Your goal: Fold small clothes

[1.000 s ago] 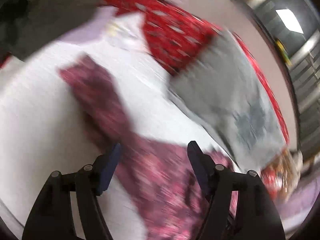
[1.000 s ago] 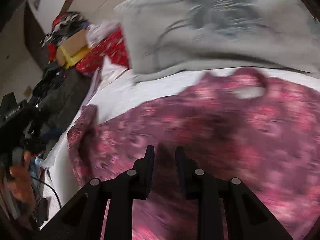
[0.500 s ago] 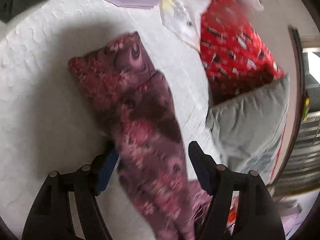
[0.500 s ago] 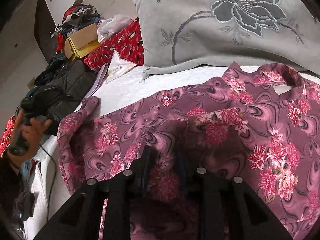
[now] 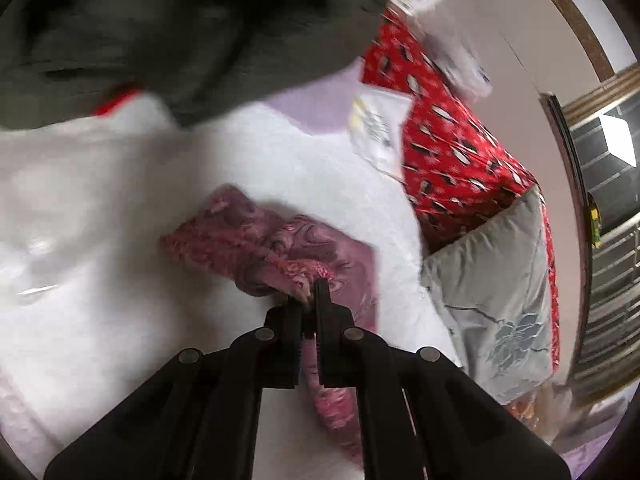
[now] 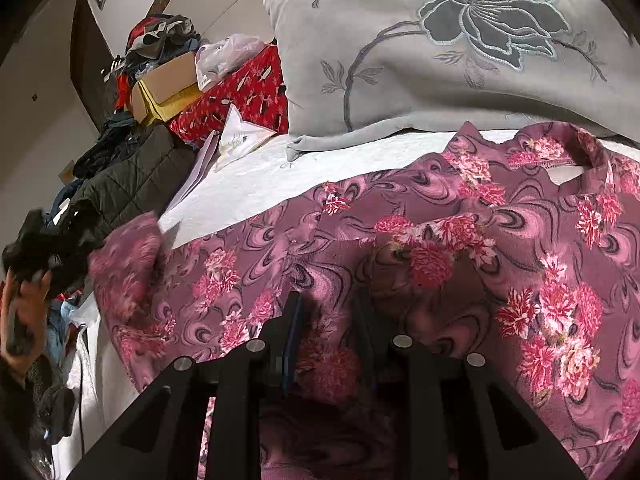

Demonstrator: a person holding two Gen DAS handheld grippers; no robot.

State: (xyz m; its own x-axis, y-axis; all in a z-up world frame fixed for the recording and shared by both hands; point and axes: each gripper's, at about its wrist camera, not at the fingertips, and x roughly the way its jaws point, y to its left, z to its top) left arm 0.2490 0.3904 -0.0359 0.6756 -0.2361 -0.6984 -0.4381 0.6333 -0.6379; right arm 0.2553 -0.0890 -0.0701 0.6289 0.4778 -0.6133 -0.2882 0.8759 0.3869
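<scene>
We have the left gripper (image 5: 310,296) clamped on the purple floral fabric garment's (image 5: 320,248) sleeve | step: sleeve fold | next: carry it right, across the body.

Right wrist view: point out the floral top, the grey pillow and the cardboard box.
floral top (image 6: 440,216), right wrist view, chest fabric.
grey pillow (image 6: 400,80), right wrist view, plain face beside the flower.
cardboard box (image 6: 172,76), right wrist view, top flap.

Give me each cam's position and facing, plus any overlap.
Left wrist: on the left gripper, aimed down across the white bed; its fingers pinch the floral top's sleeve.
Right wrist: on the right gripper, aimed low over the floral top toward the grey pillow; a hand shows far left.
Shared: top, pillow, red cloth, dark jacket.
</scene>
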